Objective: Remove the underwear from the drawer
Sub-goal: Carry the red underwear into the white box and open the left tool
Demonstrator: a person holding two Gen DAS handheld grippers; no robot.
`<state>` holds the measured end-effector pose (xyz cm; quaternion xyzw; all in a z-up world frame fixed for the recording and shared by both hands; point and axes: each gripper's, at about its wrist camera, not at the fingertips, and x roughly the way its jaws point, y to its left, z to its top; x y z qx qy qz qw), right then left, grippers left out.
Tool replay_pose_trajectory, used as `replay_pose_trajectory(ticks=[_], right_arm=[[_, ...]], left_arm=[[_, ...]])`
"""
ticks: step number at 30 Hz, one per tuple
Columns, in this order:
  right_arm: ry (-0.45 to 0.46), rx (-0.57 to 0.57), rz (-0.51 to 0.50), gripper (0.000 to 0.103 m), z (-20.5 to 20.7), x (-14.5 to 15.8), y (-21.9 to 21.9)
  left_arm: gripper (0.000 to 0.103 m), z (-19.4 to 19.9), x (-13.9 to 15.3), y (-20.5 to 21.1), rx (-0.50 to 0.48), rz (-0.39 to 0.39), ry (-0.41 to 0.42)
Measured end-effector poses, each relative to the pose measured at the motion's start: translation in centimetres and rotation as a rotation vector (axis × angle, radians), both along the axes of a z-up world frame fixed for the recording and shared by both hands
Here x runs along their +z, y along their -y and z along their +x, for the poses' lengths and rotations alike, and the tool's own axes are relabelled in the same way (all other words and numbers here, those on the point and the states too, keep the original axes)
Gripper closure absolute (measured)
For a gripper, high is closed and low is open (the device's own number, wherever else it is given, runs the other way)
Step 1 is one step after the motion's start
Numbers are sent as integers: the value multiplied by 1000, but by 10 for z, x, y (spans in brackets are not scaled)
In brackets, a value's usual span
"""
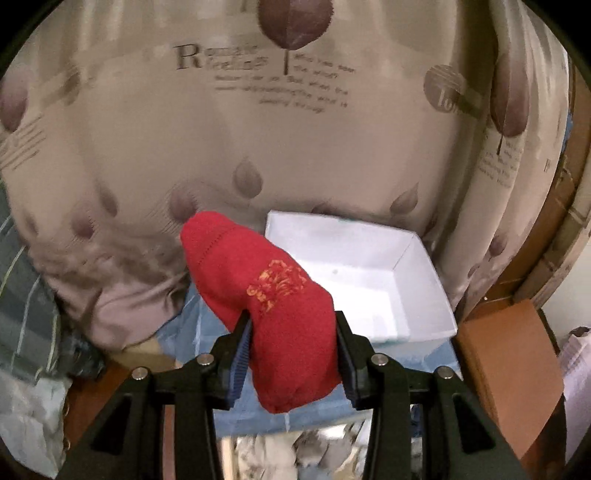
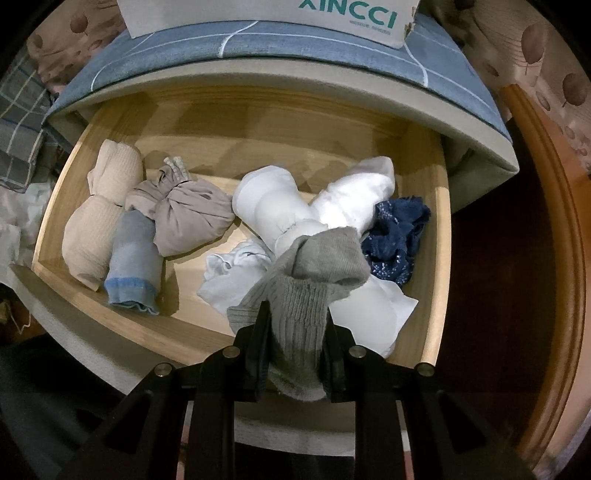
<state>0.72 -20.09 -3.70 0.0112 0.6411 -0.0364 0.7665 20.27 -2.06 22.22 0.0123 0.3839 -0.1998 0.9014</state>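
Red rolled garment [image 1: 266, 295] with an orange embroidered motif, pinched between the two pads of the left gripper [image 1: 293, 350] and held in the air in front of a beige leaf-printed curtain [image 1: 258, 129]; an open white box [image 1: 369, 280] sits just behind it on a blue cloth [image 1: 192, 325]. Right wrist view: the right gripper [image 2: 295, 354] points down into an open wooden drawer [image 2: 439, 258], its jaws clamped on a grey ribbed sock-like roll [image 2: 306, 295] that stands above the drawer's contents. Lying in the drawer, from left to right: a beige roll [image 2: 99, 214], a light blue roll [image 2: 133, 266], a knotted taupe bundle [image 2: 184, 214], several white pieces [image 2: 280, 206] and a crumpled navy patterned piece [image 2: 395, 236]. Above the drawer, a box lettered "XINCCI" [image 2: 258, 18] rests on the blue-covered top
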Motion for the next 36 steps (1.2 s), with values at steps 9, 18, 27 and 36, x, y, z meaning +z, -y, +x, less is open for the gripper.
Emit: replay_pose_trajectory(ticks=[9,18,27,36], right_arm=[[0,6,20,82,0,0,2],[-3,-18,72,82,1,-1,8],[-1,-27,85,82,3,-3,10],[3,-35,88,82,2,-3,10]], left_arm=[[61,76,-51,63,-57,97,-128],[61,94,-112,84,-36,186,-228],[61,91,-133,88,-12,219,-322],[61,73,-152,73,24,247,-369]])
